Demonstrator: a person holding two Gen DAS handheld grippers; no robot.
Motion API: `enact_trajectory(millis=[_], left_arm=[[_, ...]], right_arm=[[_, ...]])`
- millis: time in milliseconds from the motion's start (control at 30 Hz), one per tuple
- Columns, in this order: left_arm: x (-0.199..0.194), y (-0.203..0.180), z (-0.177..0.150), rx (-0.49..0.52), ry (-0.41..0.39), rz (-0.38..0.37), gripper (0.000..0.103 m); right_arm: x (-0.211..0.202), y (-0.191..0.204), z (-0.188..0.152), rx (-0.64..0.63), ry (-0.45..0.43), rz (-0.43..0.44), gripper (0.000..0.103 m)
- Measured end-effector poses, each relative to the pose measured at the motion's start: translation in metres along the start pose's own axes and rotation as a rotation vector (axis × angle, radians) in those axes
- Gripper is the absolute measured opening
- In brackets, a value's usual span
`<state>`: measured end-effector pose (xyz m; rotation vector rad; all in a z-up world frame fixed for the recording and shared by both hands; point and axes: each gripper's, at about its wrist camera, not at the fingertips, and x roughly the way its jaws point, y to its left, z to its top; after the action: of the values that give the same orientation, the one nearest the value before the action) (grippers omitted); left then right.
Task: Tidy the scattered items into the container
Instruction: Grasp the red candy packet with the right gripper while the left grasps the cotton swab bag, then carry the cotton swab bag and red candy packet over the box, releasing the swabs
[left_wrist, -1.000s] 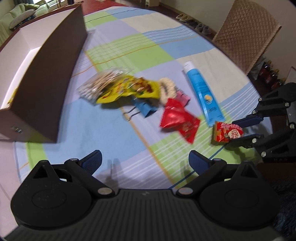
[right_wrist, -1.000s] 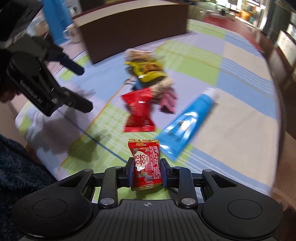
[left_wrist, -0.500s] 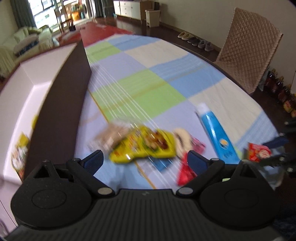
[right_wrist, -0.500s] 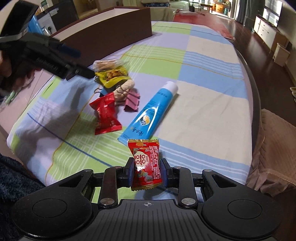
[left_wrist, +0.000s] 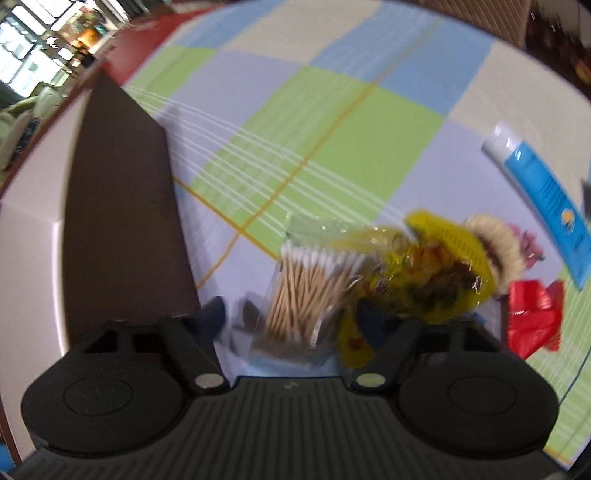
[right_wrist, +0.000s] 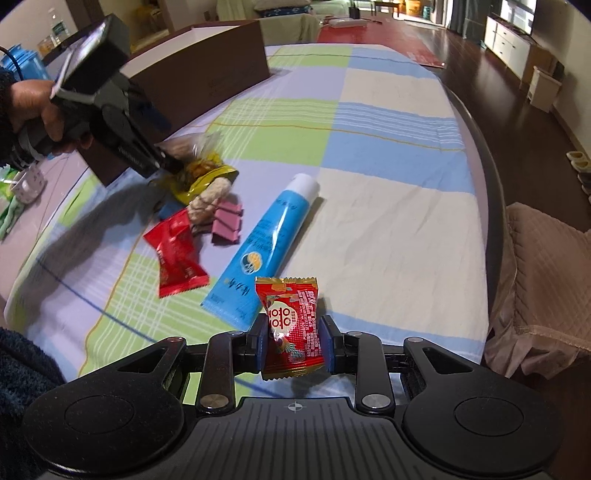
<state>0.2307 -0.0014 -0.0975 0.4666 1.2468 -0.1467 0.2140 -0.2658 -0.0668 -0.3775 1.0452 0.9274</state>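
Since a second ago the left gripper (left_wrist: 291, 321) has dropped from above the table to the cotton swab packet (left_wrist: 310, 291), its spread fingers straddling it unclamped beside the brown container (left_wrist: 125, 221); the right gripper (right_wrist: 293, 341) still pinches a red candy packet (right_wrist: 291, 325) above the checked tablecloth (right_wrist: 388, 206)

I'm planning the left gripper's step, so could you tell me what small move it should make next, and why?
Probably close the left gripper on the swab pack. The pack lies between its open fingers, apart from both, and the box waits just to the left. The right gripper already holds a candy.
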Motion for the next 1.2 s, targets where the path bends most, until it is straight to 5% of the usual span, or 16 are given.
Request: enact_trajectory(millis=[67, 167, 467, 700, 1200], left_arm=[[0.001, 0.003, 0.001, -0.012, -0.003, -0.035, 0.028], [0.000, 0.004, 0.002, -0.011, -0.014, -0.055, 0.023], [-0.063, 0.014, -0.016, -0.125, -0.187, -0.136, 0.021], [-0.129, 0.041, -0.044, -0.193, -0.319, -0.079, 0.021], [-0.180, 0.119, -0.131, -0.314, -0.326, 0.094, 0.021]], right_arm=[[0.001, -0.003, 0.002, 0.013, -0.003, -0.001, 0.028], [0.002, -0.004, 0.006, 0.027, -0.007, -0.001, 0.028], [-0.004, 0.001, 0.027, 0.054, -0.050, 0.024, 0.028], [-0.010, 0.011, 0.054, 0.065, -0.096, 0.060, 0.028], [-0.011, 0.091, 0.147, -0.041, -0.215, 0.213, 0.028]])
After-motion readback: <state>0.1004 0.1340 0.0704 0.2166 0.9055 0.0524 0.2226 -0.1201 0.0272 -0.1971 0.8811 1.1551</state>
